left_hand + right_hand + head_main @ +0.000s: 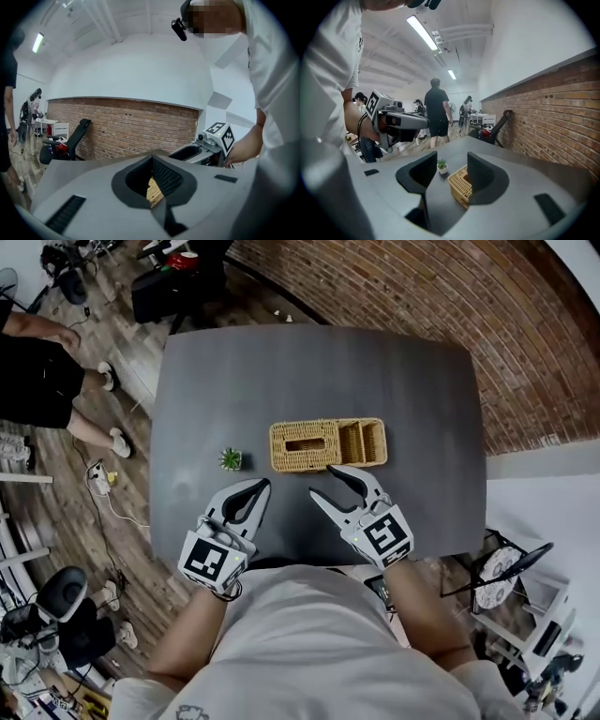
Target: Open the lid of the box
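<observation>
Box (pixel 328 444) seemingly well inside table (pixel 422 390) edges

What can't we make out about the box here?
Head view: wicker box interior, hidden under the lid; hinge or latch too small.
Left gripper view: box mostly behind the left gripper fingers; only a sliver shows.
Right gripper view: box partly behind the right gripper fingers.

Dark table (pixel 309 371) bears wicker box (pixel 327 444), small plant (pixel 231 459)

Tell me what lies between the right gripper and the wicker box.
Only bare table, nothing else. The right gripper view shows it between the open right gripper and the wicker box.
</observation>
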Action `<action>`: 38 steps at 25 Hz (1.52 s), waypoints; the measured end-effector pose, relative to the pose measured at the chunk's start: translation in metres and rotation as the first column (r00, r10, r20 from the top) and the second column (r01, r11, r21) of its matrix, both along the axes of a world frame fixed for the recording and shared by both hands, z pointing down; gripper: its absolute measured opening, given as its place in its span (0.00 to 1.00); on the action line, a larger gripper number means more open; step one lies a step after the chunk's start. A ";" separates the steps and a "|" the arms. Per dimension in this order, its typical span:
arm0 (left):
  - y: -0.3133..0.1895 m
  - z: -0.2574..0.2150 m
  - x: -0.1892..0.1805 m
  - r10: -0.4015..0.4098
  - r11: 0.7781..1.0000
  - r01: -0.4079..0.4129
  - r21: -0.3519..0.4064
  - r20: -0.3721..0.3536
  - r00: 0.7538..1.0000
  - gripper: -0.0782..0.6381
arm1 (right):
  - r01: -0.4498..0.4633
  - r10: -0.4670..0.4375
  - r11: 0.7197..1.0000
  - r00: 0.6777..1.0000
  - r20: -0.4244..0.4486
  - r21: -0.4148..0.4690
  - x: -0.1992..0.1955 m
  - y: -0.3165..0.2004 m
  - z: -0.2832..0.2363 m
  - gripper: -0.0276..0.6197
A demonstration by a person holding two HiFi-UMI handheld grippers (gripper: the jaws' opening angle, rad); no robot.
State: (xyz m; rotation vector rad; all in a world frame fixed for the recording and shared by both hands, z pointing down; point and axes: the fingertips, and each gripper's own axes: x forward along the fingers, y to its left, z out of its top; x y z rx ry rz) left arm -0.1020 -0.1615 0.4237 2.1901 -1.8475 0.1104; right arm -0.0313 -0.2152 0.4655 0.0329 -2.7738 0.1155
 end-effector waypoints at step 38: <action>-0.051 0.131 -0.046 0.072 0.981 -0.087 -0.171 -0.095 0.993 0.12 | 0.489 -0.325 0.856 0.761 -0.561 0.169 -0.052 -0.006 0.200 0.49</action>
